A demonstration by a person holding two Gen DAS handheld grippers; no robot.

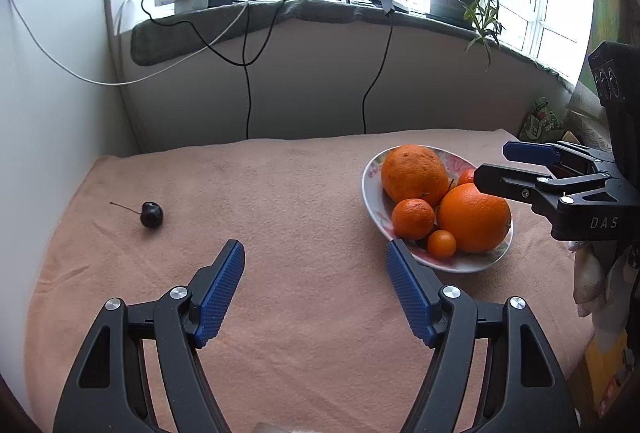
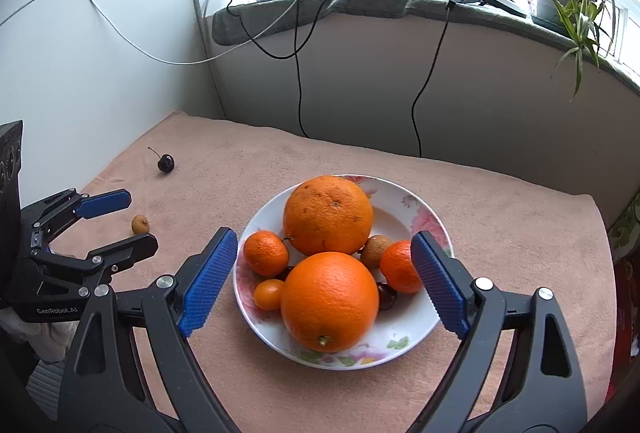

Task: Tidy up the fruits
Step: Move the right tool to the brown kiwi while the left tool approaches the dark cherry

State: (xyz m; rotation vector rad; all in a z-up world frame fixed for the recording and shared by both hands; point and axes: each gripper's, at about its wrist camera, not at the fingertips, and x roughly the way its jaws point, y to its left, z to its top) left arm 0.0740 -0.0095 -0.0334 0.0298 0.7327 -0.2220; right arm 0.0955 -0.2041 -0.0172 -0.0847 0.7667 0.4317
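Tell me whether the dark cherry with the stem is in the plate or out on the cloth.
Out. The cherry lies alone on the pink cloth, far to the left of the plate of oranges.

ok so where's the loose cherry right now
The cherry lies alone on the pink cloth, far left of the fruit plate, in both wrist views.
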